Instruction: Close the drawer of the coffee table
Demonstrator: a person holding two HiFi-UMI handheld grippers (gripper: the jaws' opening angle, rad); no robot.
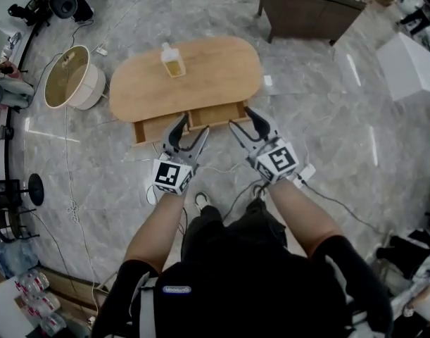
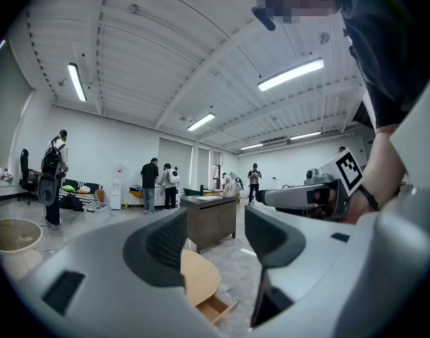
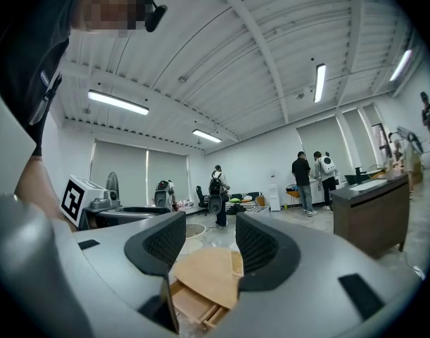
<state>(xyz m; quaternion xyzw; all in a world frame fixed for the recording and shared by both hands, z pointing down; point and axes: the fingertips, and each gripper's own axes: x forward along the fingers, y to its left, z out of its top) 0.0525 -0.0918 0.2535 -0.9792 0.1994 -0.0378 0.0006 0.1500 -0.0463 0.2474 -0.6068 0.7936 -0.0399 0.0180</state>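
On the grey marble floor (image 1: 327,132), the table's (image 1: 200,69) drawer (image 1: 215,113) juts out toward the person, lengthwise along the table's edge, with left gripper (image 1: 193,124) and right gripper (image 1: 241,117) jaws wide apart and empty.

The room was bright, evenly lit by long ceiling tubes (image 2: 291,74) that burned white in both gripper views. Shadows were soft and faint. The polished floor (image 1: 355,69) showed pale streaks of glare in the head view. All pictures bowed toward the edges, with black corners in the gripper views, where the left gripper (image 2: 215,241) and right gripper (image 3: 200,243) looked soft.
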